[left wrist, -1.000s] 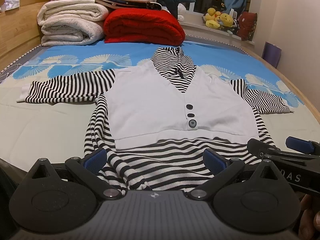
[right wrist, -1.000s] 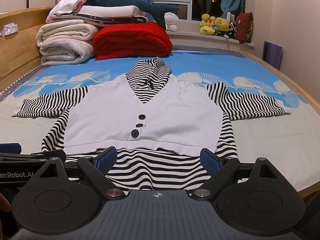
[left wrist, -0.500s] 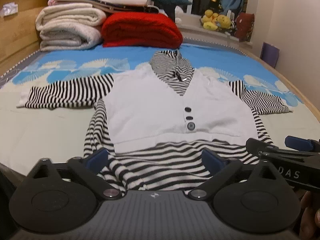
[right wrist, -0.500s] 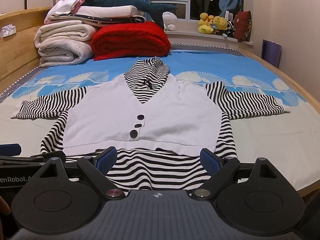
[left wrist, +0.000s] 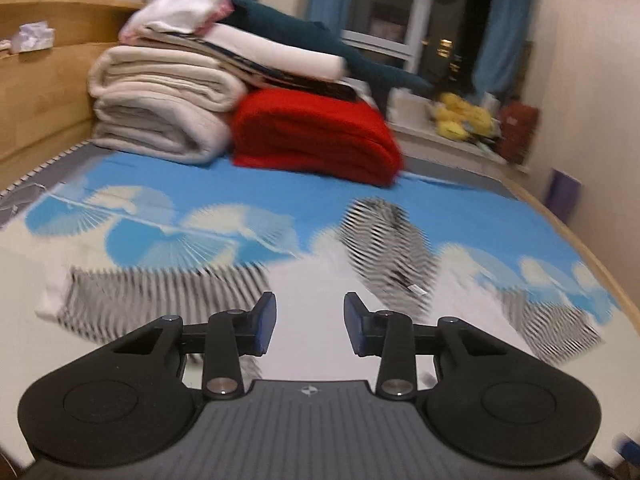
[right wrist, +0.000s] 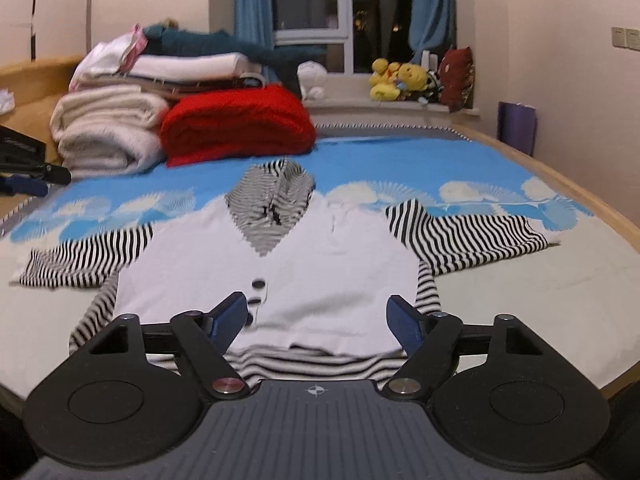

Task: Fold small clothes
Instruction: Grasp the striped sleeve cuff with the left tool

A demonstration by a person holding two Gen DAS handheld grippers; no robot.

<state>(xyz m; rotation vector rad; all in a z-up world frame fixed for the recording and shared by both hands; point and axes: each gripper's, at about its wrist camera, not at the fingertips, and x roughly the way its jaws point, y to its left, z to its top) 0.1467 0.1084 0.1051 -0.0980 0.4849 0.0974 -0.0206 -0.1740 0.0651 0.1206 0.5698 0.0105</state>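
Note:
A small top with a white vest front [right wrist: 304,264] and black-and-white striped sleeves lies flat on the bed, collar pointing away. Its right sleeve [right wrist: 472,240] and left sleeve [right wrist: 84,260] spread out sideways. My right gripper [right wrist: 318,316] is open and empty above the hem. My left gripper [left wrist: 310,322] is open and empty, its blue pads narrower apart, above the white front [left wrist: 316,280] near the left sleeve [left wrist: 160,296]. The left view is blurred. The left gripper's side [right wrist: 28,176] shows at the right view's left edge.
Folded white blankets [right wrist: 108,128] and a red blanket [right wrist: 240,124] are stacked at the bed's far end. Plush toys [right wrist: 396,80] sit on the windowsill. A wooden headboard [left wrist: 36,92] runs along the left. The bed's wooden edge [right wrist: 592,216] curves on the right.
My left gripper has lifted and moved forward over the garment toward the left sleeve, and its jaws have narrowed. My right gripper has risen and moved forward a little.

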